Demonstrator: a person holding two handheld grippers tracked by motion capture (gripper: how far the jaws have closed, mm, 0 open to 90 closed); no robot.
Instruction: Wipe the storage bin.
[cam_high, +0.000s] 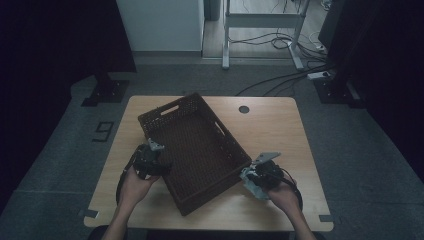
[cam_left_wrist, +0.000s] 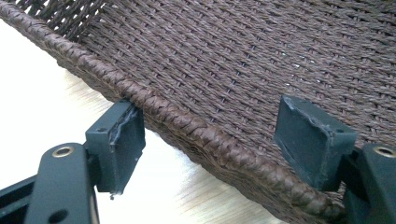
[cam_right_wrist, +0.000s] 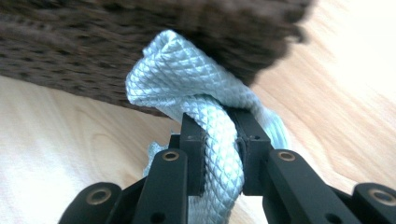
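The right gripper (cam_right_wrist: 219, 140) is clamped on a light-blue cloth (cam_right_wrist: 187, 79), pressed against the outside wall of the basket (cam_high: 195, 150) near the tabletop's front right corner. The left gripper (cam_left_wrist: 210, 140) straddles the basket's rim, jaws spread, not pinching. I'd brace that rim firmly so the basket doesn't slide, and wipe in short strokes along the weave. The wooden table (cam_high: 270, 125) stands on grey carpet in a dim room, with cables (cam_high: 280, 80) behind.
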